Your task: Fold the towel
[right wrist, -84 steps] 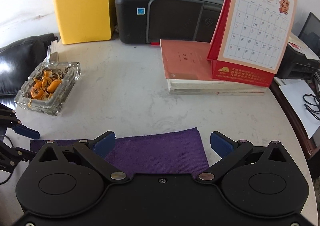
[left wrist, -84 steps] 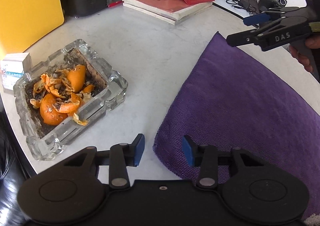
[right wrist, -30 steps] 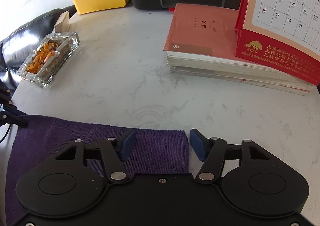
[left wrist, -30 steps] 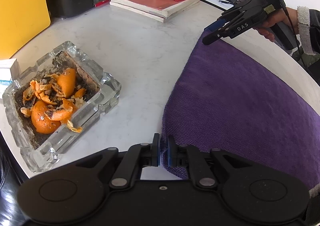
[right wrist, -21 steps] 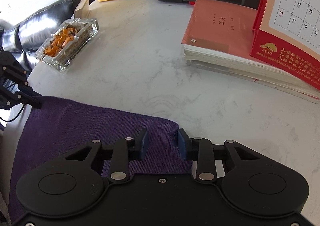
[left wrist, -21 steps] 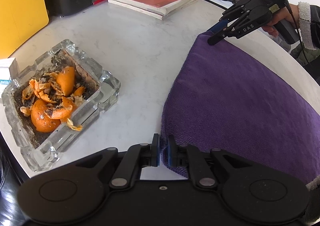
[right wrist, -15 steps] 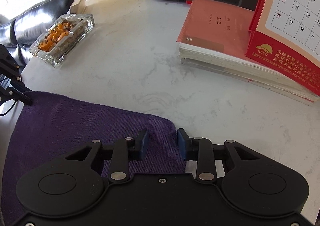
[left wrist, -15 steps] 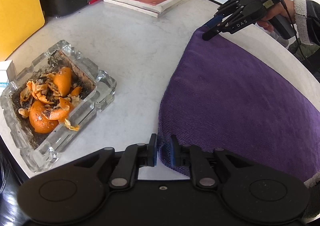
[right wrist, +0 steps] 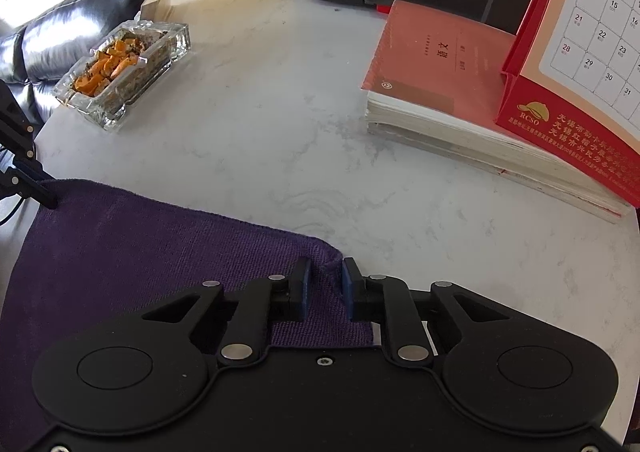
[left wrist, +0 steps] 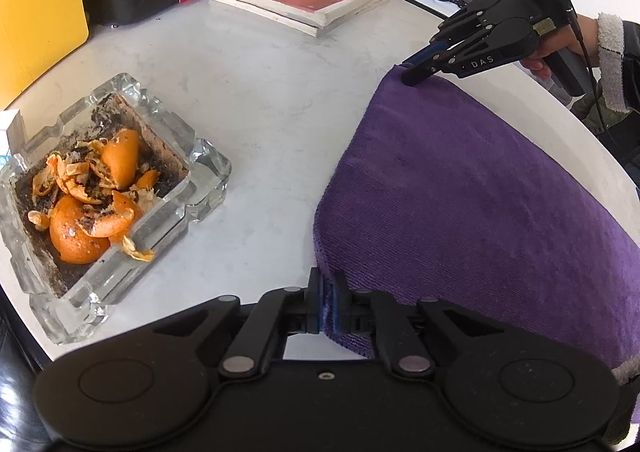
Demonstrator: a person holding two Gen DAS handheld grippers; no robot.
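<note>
White marble table (right wrist: pixel 256 156) carries towel (right wrist: pixel 132 252), ashtray (right wrist: pixel 128 72), books (right wrist: pixel 448 100)

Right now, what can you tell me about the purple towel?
The purple towel looks soft and finely ribbed. It lies spread flat on the white marble table, beside the glass ashtray. The left gripper pinches one far corner, the right gripper the other, bunching the cloth slightly.

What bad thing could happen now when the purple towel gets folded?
Each gripper, left gripper and right gripper, pinches only a small bit of a towel corner, so a corner might slip out. The glass ashtray full of orange peel sits beside the left corner and could get bumped.
</note>
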